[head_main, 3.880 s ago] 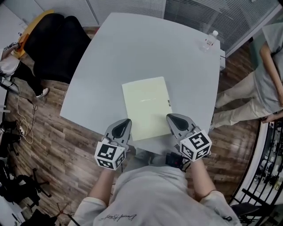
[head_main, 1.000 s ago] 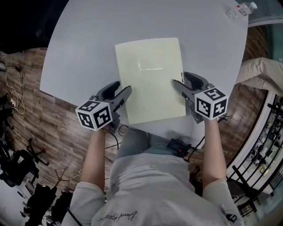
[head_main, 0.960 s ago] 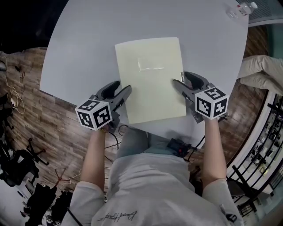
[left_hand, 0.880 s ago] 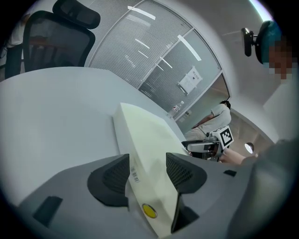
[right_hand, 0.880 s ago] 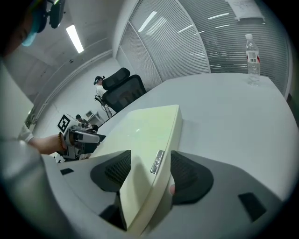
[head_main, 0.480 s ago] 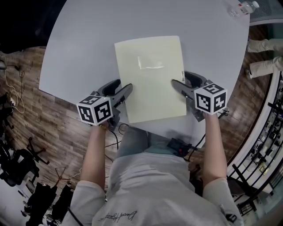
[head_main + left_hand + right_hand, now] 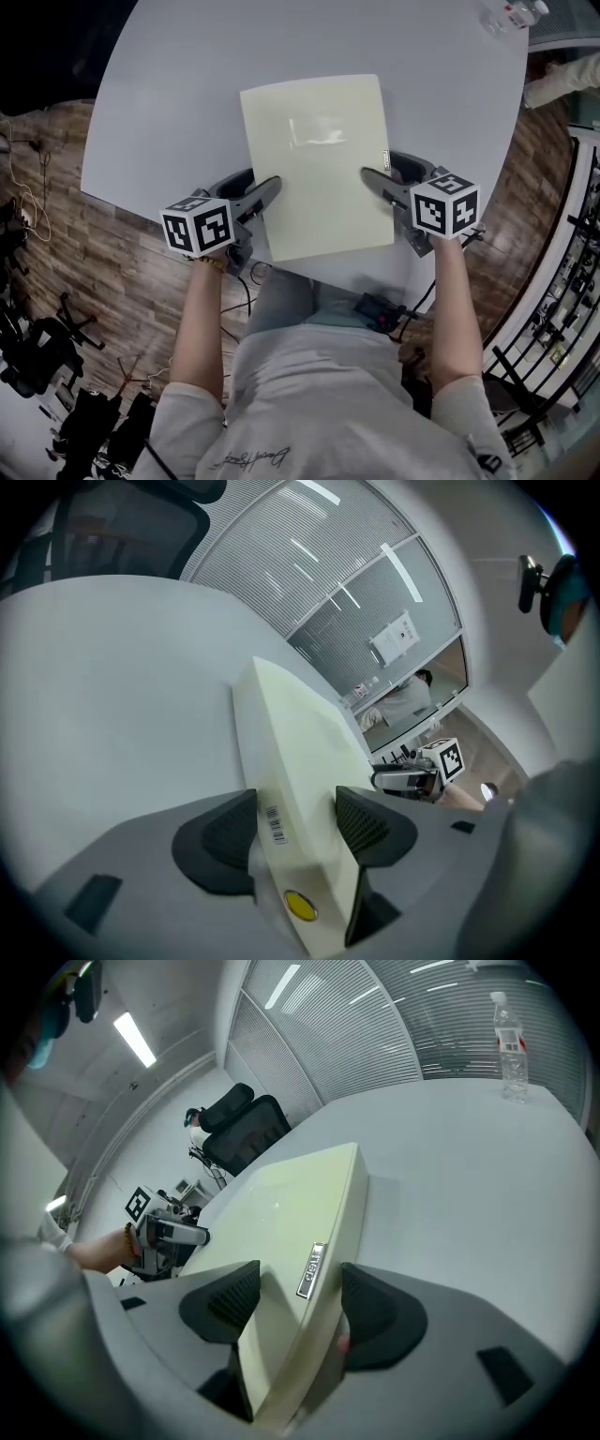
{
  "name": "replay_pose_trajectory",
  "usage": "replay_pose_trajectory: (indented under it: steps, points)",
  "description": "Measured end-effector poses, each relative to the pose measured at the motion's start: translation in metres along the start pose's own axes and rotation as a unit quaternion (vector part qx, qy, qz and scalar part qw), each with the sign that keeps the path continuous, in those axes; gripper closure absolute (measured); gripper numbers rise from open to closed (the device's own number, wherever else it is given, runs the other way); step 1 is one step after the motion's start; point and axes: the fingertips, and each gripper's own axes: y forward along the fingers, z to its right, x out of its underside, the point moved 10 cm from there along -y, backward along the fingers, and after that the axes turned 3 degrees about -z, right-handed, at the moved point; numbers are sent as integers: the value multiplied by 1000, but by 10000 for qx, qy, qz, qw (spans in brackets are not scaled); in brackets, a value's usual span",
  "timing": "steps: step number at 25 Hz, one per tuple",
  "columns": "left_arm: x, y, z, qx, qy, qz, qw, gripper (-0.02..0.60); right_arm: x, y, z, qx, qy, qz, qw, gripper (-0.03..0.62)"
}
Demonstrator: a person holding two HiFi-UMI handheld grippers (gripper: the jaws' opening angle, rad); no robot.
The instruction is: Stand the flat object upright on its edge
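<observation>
Pale yellow-green and lying flat, that's the slab (image 7: 314,159) from the head view, face down on the grey table (image 7: 187,94) near its front edge. Nothing is raised yet. The left gripper (image 7: 261,180) sits at the slab's left edge and the right gripper (image 7: 380,167) at its right edge. A water bottle (image 7: 506,14) stands well apart at the far corner.

Over to the left gripper view: the jaws are spread, they've just been opening, and the slab's edge sits between them, not clamped as far as I can judge. There's a barcode sticker (image 7: 271,824) on that edge and a yellow dot (image 7: 300,905) below it.

Right gripper view, same story: the jaws have just opened wide and straddle the other edge. A small silvery tag (image 7: 310,1270) carries lettering I can't read for certain.

The grip, the tilt and the balancing all remain.
</observation>
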Motion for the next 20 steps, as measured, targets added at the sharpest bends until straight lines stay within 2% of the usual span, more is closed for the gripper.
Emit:
replay_pose_trajectory:
  steps: [11,20]
  points:
    - [-1,-2,0,20,-40,84,10000,327,-4,-1,-3,94,28,-96,9999,324]
    - [-11,-6,6,87,16,104,9999,336,-11,-9,-7,183,19,21,9998,333]
